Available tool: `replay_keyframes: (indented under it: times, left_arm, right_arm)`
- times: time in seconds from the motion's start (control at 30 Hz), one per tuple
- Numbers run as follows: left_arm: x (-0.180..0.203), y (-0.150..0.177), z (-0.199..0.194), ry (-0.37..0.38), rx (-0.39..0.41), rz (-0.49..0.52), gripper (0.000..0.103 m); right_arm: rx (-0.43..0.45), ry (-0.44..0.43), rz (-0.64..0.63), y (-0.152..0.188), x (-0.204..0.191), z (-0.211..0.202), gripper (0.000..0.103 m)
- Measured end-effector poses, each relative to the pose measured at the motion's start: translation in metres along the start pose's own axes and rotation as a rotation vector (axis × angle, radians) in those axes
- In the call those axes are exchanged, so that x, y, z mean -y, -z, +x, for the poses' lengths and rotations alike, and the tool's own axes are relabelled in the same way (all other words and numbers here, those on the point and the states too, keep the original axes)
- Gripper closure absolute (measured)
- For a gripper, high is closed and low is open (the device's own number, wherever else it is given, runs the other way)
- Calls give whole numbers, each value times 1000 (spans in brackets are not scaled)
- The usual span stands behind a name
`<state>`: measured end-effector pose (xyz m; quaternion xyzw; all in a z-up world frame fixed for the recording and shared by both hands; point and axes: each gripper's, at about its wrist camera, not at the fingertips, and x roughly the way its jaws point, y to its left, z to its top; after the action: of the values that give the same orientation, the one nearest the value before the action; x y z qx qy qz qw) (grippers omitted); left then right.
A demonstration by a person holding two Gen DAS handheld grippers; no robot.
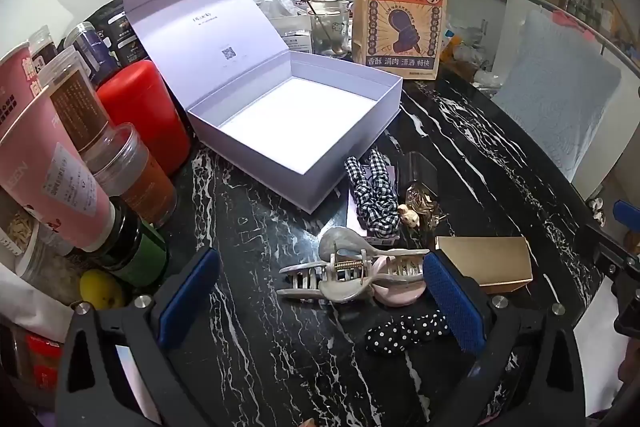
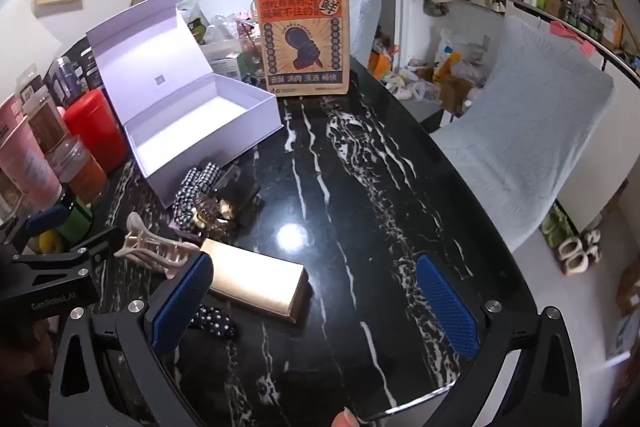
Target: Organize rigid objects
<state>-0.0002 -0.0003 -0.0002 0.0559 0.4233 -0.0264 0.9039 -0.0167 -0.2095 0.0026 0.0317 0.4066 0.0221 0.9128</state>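
An open, empty white box (image 1: 296, 115) with its lid up stands on the black marble table (image 1: 248, 327); it also shows in the right wrist view (image 2: 192, 131). In front of it lie a grey claw hair clip (image 1: 352, 275), a checked scrunchie (image 1: 374, 193), a polka-dot scrunchie (image 1: 404, 333), a gold box (image 1: 488, 261) and a dark case (image 1: 420, 167). My left gripper (image 1: 320, 301) is open, its fingers either side of the claw clip, just short of it. My right gripper (image 2: 312, 301) is open and empty, the gold box (image 2: 256, 285) by its left finger.
Jars, tubes and a red canister (image 1: 140, 111) crowd the table's left edge. A printed paper bag (image 1: 400, 19) and a glass kettle (image 1: 326, 15) stand behind the box. A chair with a pale cover (image 2: 532, 131) sits at the right of the table (image 2: 360, 187).
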Motion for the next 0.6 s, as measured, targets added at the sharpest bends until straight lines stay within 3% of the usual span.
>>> replay_keyframes:
  times: [0.6]
  left_arm:
    - [-1,5,3,31,-7,-11,0]
  right_arm:
    - [-3,-3,5,-5,-4,-2,0]
